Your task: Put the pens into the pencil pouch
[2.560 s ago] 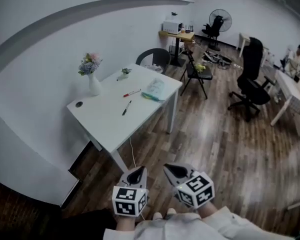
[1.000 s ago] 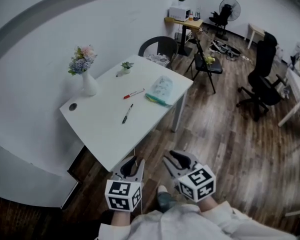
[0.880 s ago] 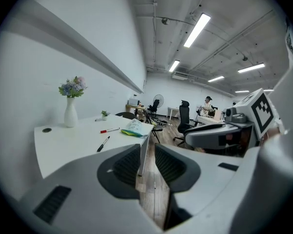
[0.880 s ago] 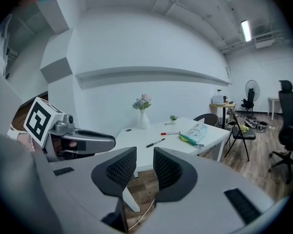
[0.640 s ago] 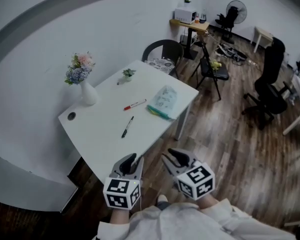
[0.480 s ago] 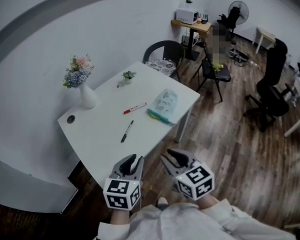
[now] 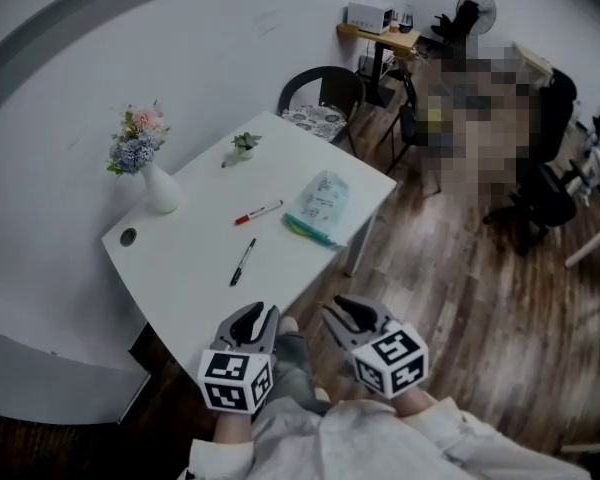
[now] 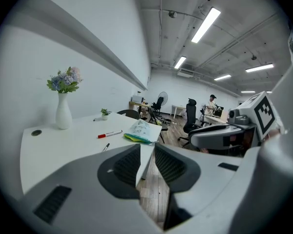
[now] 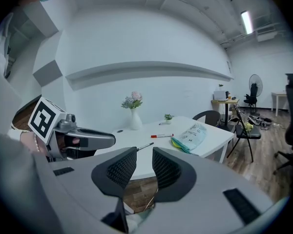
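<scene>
From the head view: on a white table (image 7: pixel 180 268), a pen with a red cap (image 7: pixel 257 212) and a black pen (image 7: pixel 242 262) lying apart, both well clear of a pale, clear-looking pencil pouch (image 7: pixel 318 206) with a green-yellow edge, set flat near the table's corner. By the wall, a white vase of flowers (image 7: pixel 145 163) and a small potted plant (image 7: pixel 243 145); beyond the table, a dark round chair (image 7: pixel 320 98) and a wood-plank floor (image 7: pixel 450 298). Low in that view, left gripper (image 7: pixel 252 320) and right gripper (image 7: pixel 348 316) held side by side off the table's near edge, far from the pens. From the left gripper view: jaws parted by only a narrow gap, nothing between them, floor visible through the slit; pens and pouch (image 8: pixel 142 130) ahead on the tabletop, ceiling strip lights and office chairs farther off. From the right gripper view: jaws likewise a slim gap apart and empty; black pen (image 9: pixel 145 146), red-capped pen (image 9: pixel 162 136) and pouch (image 9: pixel 190 135) ahead on the table, vase (image 9: pixel 135 120) behind.
</scene>
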